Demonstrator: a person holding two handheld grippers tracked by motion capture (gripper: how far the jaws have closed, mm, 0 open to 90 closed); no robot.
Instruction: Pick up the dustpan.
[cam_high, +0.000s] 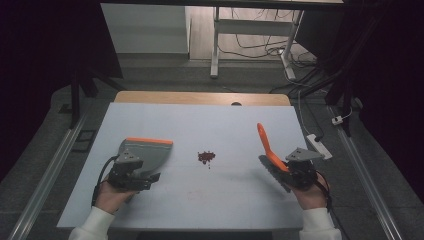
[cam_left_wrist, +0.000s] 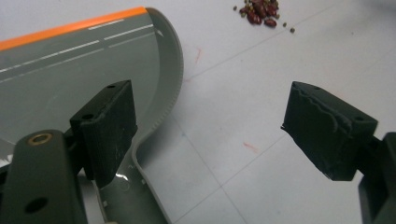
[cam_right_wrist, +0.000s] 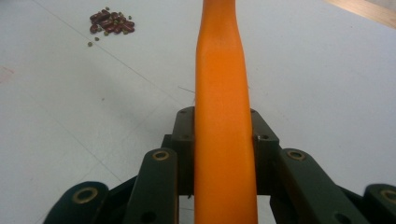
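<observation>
A grey dustpan (cam_high: 147, 152) with an orange front lip lies on the left of the white table sheet (cam_high: 200, 125). My left gripper (cam_high: 142, 176) stands open at its rear end. In the left gripper view (cam_left_wrist: 205, 112) one jaw hangs over the dustpan (cam_left_wrist: 70, 70) and the other over bare sheet, with nothing pressed between them. My right gripper (cam_high: 295, 172) is shut on the orange handle of a brush (cam_high: 264, 140), whose dark bristles touch the sheet. The handle (cam_right_wrist: 223, 70) runs up between the jaws of the right gripper (cam_right_wrist: 223, 126). A small pile of red-brown beans (cam_high: 206, 157) (cam_left_wrist: 259, 10) (cam_right_wrist: 111, 22) lies mid-table.
A wooden table edge (cam_high: 200, 97) shows behind the sheet. A white power strip (cam_high: 320, 146) lies on the floor at the right. Desk legs and cables (cam_high: 250, 45) stand beyond the table. Metal rails (cam_high: 50, 170) run along both sides.
</observation>
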